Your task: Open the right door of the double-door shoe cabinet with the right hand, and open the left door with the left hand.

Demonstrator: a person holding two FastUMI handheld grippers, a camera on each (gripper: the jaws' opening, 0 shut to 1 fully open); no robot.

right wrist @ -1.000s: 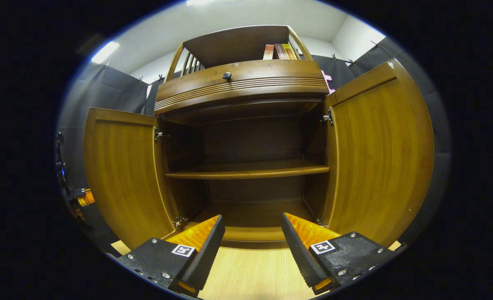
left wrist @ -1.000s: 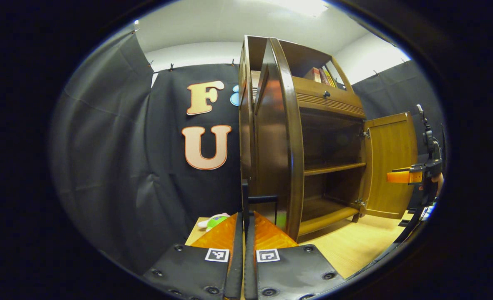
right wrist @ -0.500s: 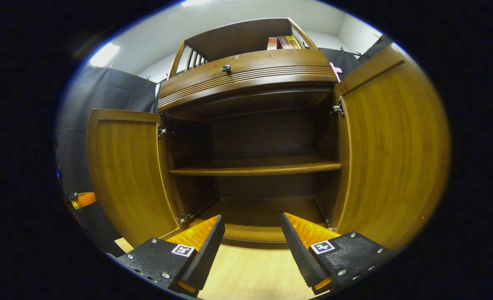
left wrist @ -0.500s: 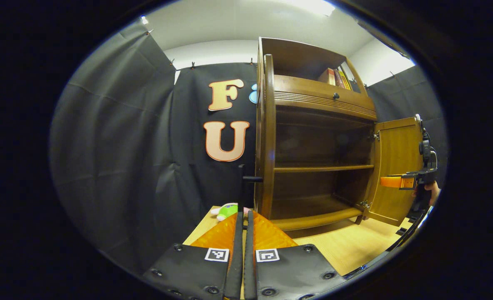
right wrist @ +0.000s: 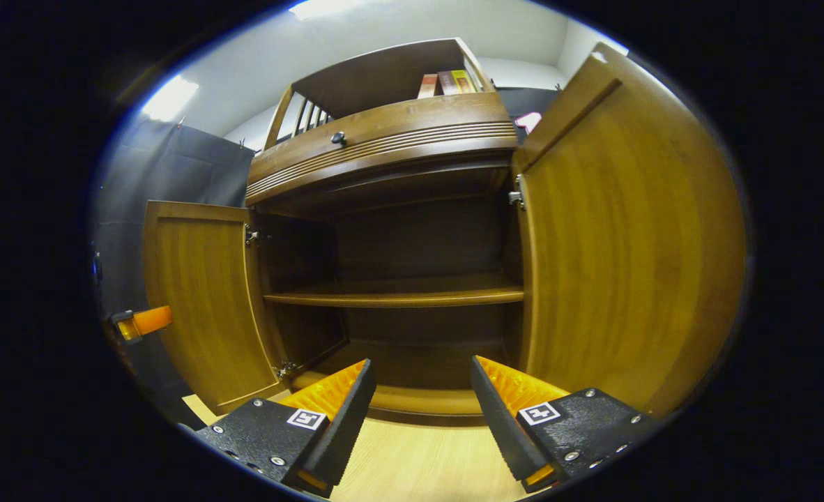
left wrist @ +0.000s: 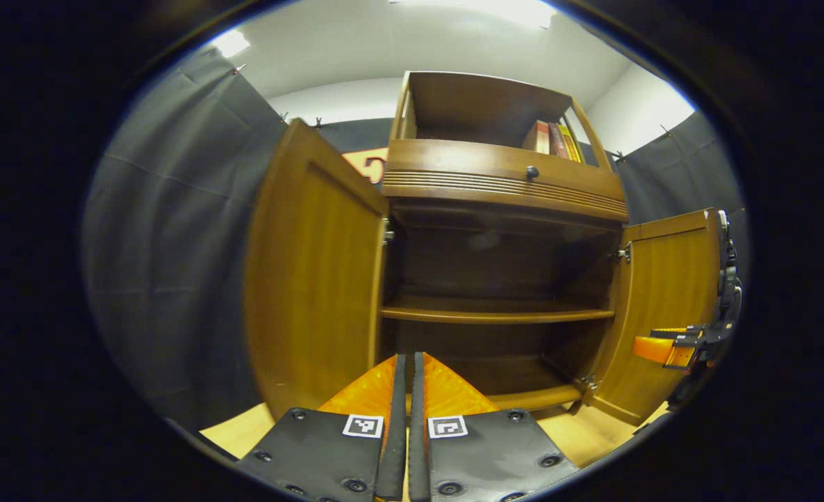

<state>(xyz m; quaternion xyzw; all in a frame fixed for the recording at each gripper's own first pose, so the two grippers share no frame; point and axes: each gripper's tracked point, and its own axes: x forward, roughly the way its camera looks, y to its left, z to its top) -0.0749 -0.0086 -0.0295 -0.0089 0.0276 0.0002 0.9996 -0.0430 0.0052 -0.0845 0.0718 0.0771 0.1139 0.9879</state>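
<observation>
— Shoe cabinet (left wrist: 499, 209): where does it lie from each gripper?

— Straight ahead in both views, mid-frame, standing on a pale wooden floor (right wrist: 419, 464). Left gripper (left wrist: 406, 380), at the bottom centre of the left gripper view, has its fingers pressed together on nothing. Right gripper (right wrist: 422, 387), at the bottom of the right gripper view, has its fingers apart and empty.

— And the doors?

— Two, both swung out. Left door (left wrist: 311, 279) stands tall at the left of the left gripper view, just left of that gripper, so the left hand is nearer it. Right door (right wrist: 628, 244) fills the right side of the right gripper view, close beside that gripper.

— Anything left to do?

— By my reading, little. Inside I count one shelf (right wrist: 398, 293); one knob (left wrist: 532, 170) on the drawer above; a few books (left wrist: 555, 138) on top.
</observation>
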